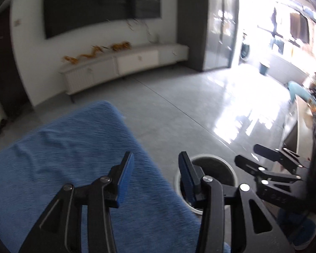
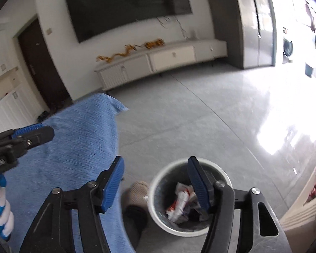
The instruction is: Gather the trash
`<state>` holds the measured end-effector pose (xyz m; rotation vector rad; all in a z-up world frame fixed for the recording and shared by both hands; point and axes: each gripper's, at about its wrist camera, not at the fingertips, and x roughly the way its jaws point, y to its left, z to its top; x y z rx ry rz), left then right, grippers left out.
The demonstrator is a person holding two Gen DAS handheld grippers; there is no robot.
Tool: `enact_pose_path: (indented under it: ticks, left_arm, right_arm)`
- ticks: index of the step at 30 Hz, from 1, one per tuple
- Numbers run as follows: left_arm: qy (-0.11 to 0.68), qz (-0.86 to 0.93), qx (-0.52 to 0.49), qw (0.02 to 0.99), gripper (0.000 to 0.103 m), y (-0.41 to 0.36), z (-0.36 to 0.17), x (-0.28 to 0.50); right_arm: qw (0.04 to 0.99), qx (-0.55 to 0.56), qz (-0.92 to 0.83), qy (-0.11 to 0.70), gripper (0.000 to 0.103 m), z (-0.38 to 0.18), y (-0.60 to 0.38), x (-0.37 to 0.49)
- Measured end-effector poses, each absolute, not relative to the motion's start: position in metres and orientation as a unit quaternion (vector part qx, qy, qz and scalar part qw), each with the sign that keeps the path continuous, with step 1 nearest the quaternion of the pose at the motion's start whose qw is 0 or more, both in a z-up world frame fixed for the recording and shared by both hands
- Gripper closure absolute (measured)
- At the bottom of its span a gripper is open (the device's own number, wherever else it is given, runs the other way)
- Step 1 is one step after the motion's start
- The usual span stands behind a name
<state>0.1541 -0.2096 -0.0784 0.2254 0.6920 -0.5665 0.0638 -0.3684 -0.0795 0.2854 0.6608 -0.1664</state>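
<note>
hovering above the floor (image 2: 200, 113), the right gripper (image 2: 155, 181) has its jaws spread wide with nothing between them — its right finger hangs over the mouth of the bin (image 2: 158, 181). the bin stands on the floor just beside the blue cloth (image 2: 78, 151) and holds crumpled trash (image 2: 181, 202), white with red print, lying at the bottom. a tan-and-dark object next to the bin, at the cloth's edge, is too blurred to name.

the left gripper (image 1: 155, 177) is held over the near edge of the blue cloth (image 1: 63, 158), jaws also wide apart and empty — its right finger overlaps the rim of the bin (image 1: 227, 164). in the left wrist view the right gripper (image 1: 269, 164) shows just to the right. in the right wrist view the left gripper (image 2: 31, 135) shows at the left, over the cloth.
</note>
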Motion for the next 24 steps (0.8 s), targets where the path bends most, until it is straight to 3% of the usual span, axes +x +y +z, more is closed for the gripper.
enact_pose_path:
  ticks: [4,7,10,18,24]
  left_arm:
    - [0.283,-0.196,0.096,0.934,0.048,-0.149,-0.055,0.144]
    - [0.259,-0.142,0.094,0.951,0.044,-0.104,-0.042,0.135]
    - [0.255,-0.104,0.085,0.957,0.032,-0.068,-0.036,0.128]
    - [0.234,-0.031,0.060,0.970,0.028,-0.008,-0.028,0.094]
    - [0.218,-0.005,0.039,0.975,0.017,0.014,-0.023,0.089]
  right_arm:
    - [0.952,0.101,-0.047,0.286,0.030,-0.043,-0.311,0.069]
    - [0.961,0.075,-0.029,0.264,0.022,-0.024,-0.276,0.072]
    - [0.967,0.061,-0.014,0.245,0.020,-0.011,-0.250,0.072]
    - [0.973,0.043,0.006,0.225,0.011,0.001,-0.210,0.073]
    - [0.973,0.028,-0.009,0.229,0.007,0.001,-0.201,0.078]
